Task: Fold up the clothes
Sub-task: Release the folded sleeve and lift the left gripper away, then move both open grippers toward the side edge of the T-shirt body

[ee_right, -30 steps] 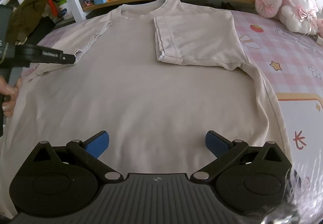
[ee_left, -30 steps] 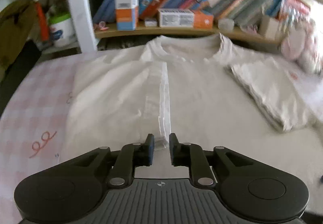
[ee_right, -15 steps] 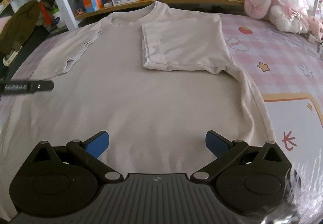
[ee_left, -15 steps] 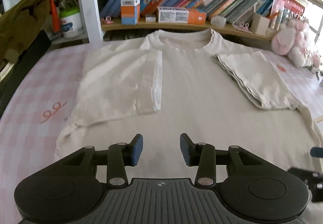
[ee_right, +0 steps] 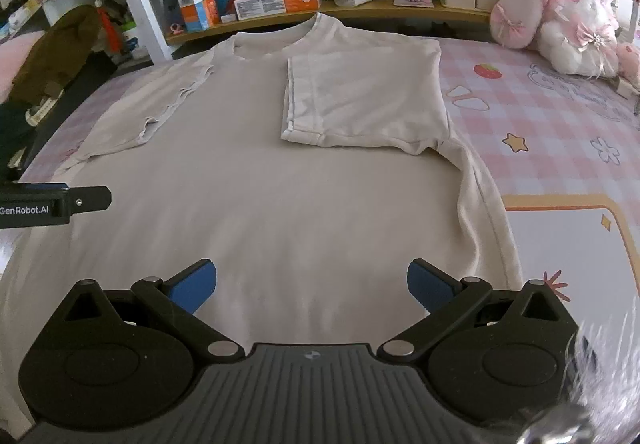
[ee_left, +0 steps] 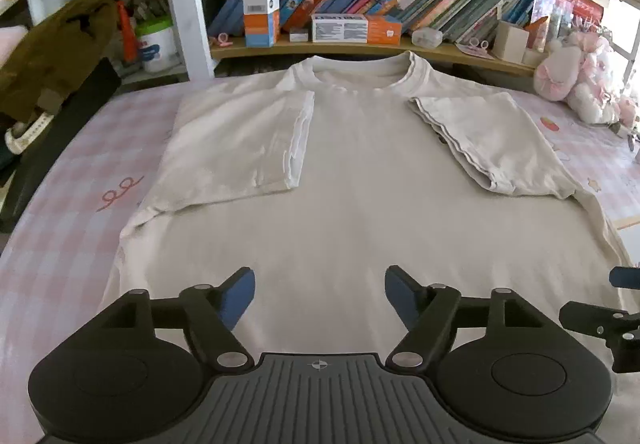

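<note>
Both jaws apart above T-shirt

T-shirt lies flat on the pink checked sheet, both sleeves folded in — the whole lower body of the cloth is bare, open from the near edge. Left gripper and right gripper, jaws wide and empty, hang side by side and crowd each other. Far edge blocked by a shelf of books and boxes. Plush toy closes the far right corner — dark clothing closes the far left.
</note>
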